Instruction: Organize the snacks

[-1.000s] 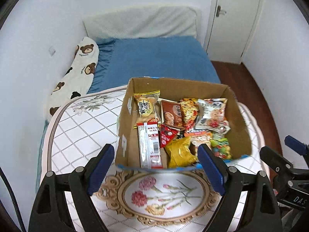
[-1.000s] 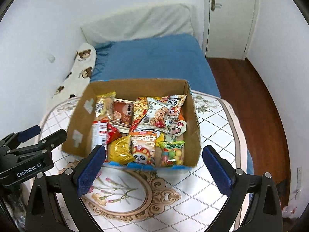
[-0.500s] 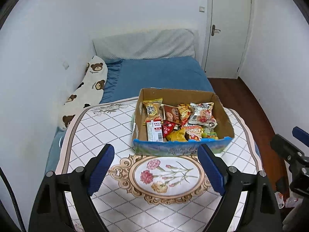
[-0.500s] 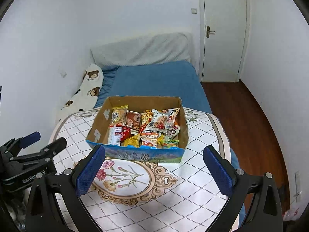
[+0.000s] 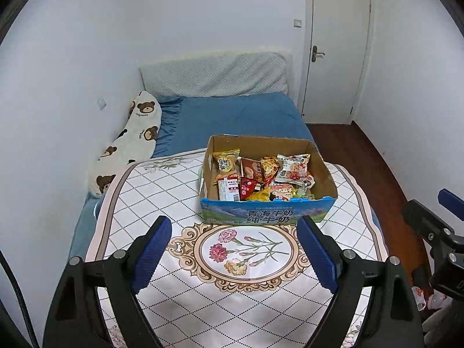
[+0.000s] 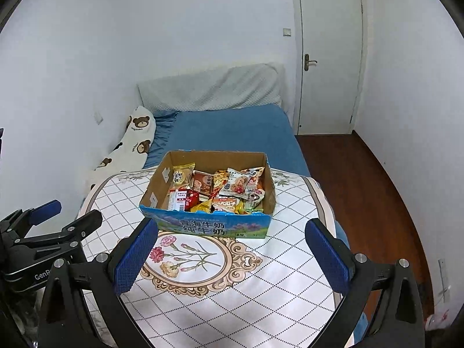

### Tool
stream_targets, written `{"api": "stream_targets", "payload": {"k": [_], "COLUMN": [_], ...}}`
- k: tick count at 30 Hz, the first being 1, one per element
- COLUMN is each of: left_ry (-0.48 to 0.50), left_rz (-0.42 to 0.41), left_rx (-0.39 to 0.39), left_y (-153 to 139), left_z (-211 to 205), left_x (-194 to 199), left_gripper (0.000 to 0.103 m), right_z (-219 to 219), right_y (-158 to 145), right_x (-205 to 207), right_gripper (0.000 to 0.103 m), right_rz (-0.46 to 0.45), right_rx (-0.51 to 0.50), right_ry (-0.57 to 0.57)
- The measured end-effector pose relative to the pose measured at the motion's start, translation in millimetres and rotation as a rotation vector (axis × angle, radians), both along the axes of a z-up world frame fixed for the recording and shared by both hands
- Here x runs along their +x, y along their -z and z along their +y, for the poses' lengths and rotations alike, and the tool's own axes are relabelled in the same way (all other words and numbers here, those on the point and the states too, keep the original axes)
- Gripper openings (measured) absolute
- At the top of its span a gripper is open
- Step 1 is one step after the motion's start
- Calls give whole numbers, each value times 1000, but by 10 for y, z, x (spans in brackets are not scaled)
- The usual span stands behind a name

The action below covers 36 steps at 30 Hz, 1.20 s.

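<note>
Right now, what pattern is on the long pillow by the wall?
White long pillow printed with brown teddy bears; clearest in left wrist view.

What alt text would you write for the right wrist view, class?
An open cardboard box packed with snack packets sits on a table covered by a floral diamond-pattern cloth. The right tool hangs open and empty in front of it, with a blue bed and white door behind.

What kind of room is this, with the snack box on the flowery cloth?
Most likely a bedroom. A bed with a blue sheet stands against the wall, a long white pillow with brown teddy bears lies along it, and a white door leads out.
</note>
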<state>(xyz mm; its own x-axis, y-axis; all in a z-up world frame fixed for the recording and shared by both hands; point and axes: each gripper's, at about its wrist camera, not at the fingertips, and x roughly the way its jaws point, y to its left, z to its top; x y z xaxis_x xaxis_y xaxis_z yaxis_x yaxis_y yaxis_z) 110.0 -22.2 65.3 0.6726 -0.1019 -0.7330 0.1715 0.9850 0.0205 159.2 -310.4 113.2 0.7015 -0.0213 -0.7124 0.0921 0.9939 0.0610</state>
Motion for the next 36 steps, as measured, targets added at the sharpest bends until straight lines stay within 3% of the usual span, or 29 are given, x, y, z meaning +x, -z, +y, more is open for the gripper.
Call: {"api": "stream_targets", "payload": {"k": [3, 8, 36], "left_ry": [-2, -7, -71], "left_rz": [-1, -12, 39], "left_rx": [-3, 10, 58], "left_y": [30, 98, 594], "left_z": [-6, -45, -230], "left_x": [15, 83, 838], "left_gripper": [98, 102, 102], "right_z": [-21, -58, -240], "right_y": [3, 47, 642], "right_x": [-26, 12, 848], "right_gripper": [103, 103, 103], "right_rz": [-4, -3, 52], "right_rx": [-6, -19, -53], "right_ry": [6, 26, 96]}}
